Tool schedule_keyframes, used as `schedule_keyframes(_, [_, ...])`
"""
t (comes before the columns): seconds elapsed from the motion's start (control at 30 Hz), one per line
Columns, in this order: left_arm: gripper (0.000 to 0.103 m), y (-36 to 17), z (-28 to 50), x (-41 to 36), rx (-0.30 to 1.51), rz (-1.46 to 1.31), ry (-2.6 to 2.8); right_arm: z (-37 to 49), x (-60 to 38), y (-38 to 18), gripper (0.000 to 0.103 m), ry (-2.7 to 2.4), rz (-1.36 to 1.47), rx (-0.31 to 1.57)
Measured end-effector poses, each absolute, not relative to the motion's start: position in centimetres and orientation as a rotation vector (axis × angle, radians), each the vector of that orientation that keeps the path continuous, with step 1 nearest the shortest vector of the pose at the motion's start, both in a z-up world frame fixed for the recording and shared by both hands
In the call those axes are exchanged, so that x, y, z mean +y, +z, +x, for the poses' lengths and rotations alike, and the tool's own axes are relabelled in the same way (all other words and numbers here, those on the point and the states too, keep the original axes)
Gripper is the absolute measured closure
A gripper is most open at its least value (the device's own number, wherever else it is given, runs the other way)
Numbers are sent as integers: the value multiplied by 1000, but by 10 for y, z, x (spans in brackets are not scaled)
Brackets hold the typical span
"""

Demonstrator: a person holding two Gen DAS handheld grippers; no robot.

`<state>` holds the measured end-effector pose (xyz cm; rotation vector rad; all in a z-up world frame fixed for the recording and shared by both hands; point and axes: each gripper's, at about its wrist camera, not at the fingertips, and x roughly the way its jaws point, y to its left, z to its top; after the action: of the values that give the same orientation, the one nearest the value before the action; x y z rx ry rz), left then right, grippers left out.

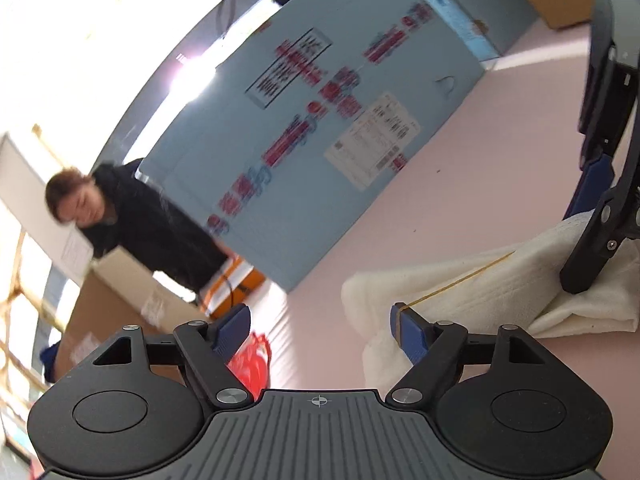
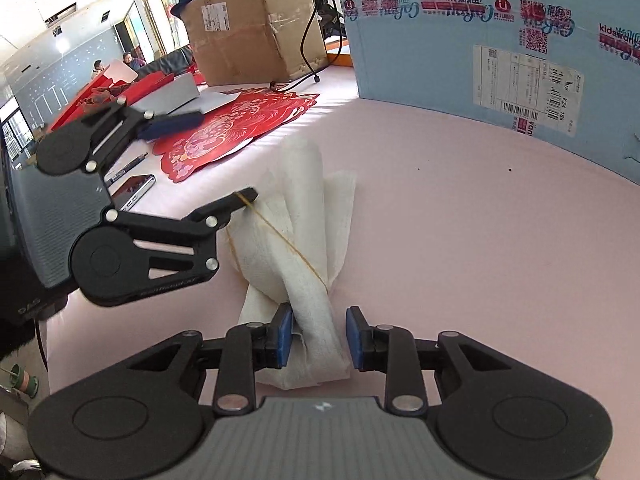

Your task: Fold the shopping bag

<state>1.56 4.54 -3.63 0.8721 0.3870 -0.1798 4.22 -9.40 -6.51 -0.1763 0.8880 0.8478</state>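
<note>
Rolled white shopping bag is lying on the pink desk. Its near end is being grasped by the right gripper jaws. Left gripper jaws are being held released, a yellow rubber band hooked on one finger.

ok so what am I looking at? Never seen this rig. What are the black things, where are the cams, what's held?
No robot here: a person holds a two-finger claw in each hand, each with a fisheye camera looking along its fingers. One picture is from the left claw, the other from the right claw. On the pink table lies a rolled white bag, near a blue box and a red paper cutout. The right claw appears to pinch the bag's end. The left claw is open, with a yellow rubber band hooked on one finger and stretched across the bag.
</note>
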Motion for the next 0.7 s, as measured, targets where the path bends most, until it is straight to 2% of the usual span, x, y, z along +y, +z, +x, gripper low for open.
schedule_keyframes(0.1, [24, -2, 31, 51, 507, 758, -412, 48, -98, -66, 74, 857, -135, 908])
schedule_keyframes(0.27, [24, 39, 51, 93, 550, 586, -301, 53, -103, -67, 75, 865, -82, 934])
schedule_keyframes(0.43, [25, 31, 11, 99, 559, 464, -209, 60, -116, -70, 75, 863, 43, 965])
schedule_keyframes(0.47, [28, 21, 1, 93, 573, 439, -206, 63, -120, -71, 75, 859, 85, 979])
schedule_keyframes(0.53, [49, 5, -14, 82, 602, 382, -205, 70, -128, -73, 75, 841, 190, 1021])
schedule_keyframes(0.6, [59, -9, -21, 72, 622, 328, -213, 75, -136, -76, 72, 820, 296, 1063])
schedule_keyframes(0.7, [61, -17, -26, 57, 601, 285, -233, 73, -143, -73, 71, 783, 353, 1083])
